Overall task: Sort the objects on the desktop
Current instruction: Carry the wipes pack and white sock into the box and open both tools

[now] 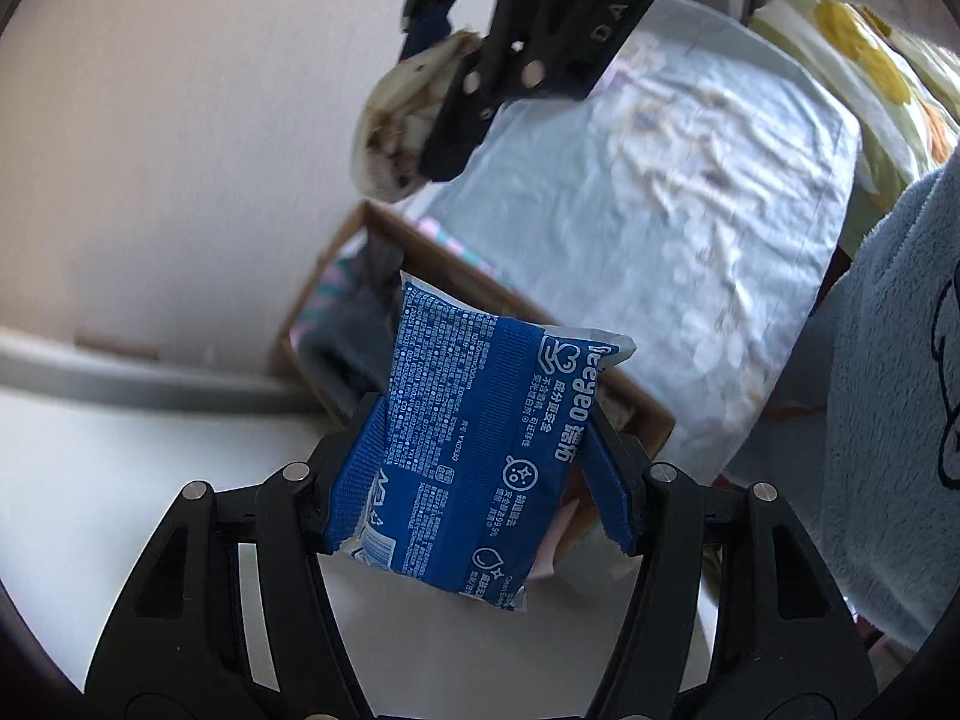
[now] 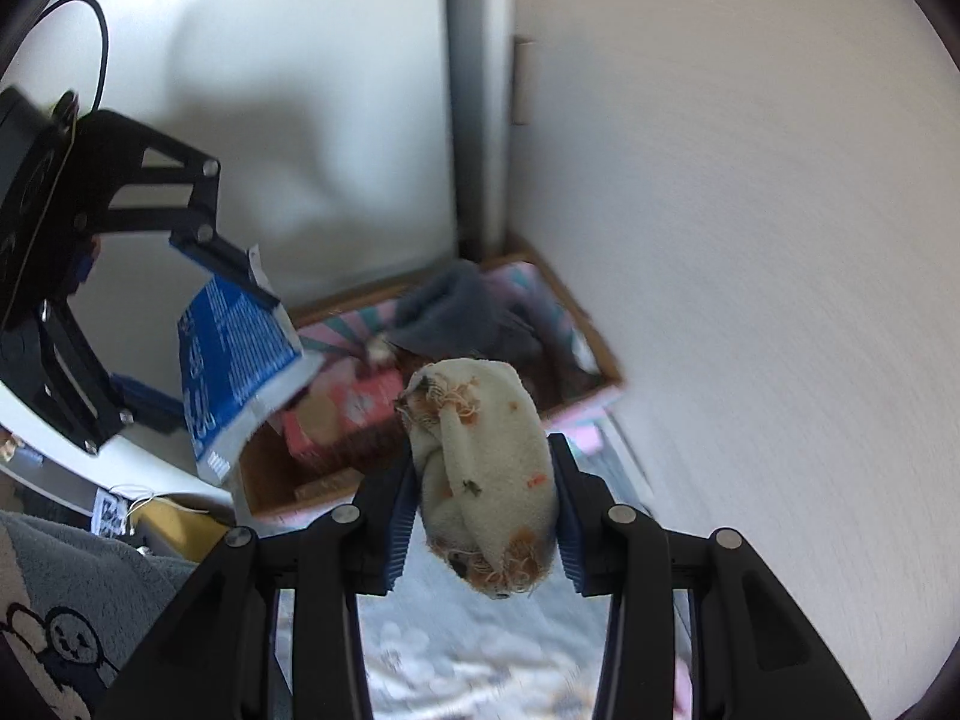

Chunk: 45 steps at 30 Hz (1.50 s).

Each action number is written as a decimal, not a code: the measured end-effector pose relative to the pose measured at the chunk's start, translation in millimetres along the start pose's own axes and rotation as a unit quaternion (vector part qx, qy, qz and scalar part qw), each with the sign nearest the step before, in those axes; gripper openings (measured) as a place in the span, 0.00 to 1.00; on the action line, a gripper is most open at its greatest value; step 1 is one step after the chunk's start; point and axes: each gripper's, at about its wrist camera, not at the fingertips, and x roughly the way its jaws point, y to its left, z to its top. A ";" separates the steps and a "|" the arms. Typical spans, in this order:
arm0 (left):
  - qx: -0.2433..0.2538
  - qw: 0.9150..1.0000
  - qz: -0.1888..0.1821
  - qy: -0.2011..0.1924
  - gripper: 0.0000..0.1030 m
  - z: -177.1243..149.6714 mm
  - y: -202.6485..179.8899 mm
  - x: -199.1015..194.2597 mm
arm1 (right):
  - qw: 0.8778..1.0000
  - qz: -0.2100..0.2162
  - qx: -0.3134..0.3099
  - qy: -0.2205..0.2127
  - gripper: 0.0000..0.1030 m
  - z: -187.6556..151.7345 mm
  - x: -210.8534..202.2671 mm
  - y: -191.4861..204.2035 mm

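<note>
White wall and a corner behind, a bed with pale blue patterned sheet below; no counter clearly in use here.

Left gripper: jaws clenched on a blue wet-wipes pack, gripped across its width, pack upright and tilted, lifted over the cardboard box. Right gripper: jaws clenched on a rolled cream cloth with orange specks, squeezed at its middle, frayed end hanging toward the camera. Both items are airborne, neither touching the box. Likely held above it for dropping in, since the box looks like the sorting bin.

Left wrist view: printed back of the pack, the right gripper from outside with the cloth poking out, a light blue fleece garment at right. Box contents mostly hidden behind the pack.

Right wrist view: box interior, with a grey cloth, a pink packet, and pink-teal striped lining. Also the left gripper side-on holding the pack at the box's near-left edge.
</note>
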 end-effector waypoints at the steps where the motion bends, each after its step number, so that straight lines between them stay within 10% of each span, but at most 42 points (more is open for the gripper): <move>1: -0.008 1.000 -0.002 0.005 0.58 -5.0 2.3 3.7 | 1.000 0.008 -0.004 0.004 0.36 5.3 8.7 2.1; 12: -0.040 0.998 -0.036 0.026 0.58 -27.2 19.4 45.6 | 0.997 0.057 -0.006 0.057 0.36 25.8 105.5 -0.5; 40: -0.043 0.997 -0.042 0.037 0.58 -28.6 29.1 70.4 | 0.995 0.054 0.005 0.088 0.38 38.1 147.6 -15.9; 45: -0.066 0.997 -0.030 0.037 0.65 -27.3 30.7 70.9 | 0.993 0.058 0.048 0.090 0.55 37.5 153.6 -27.1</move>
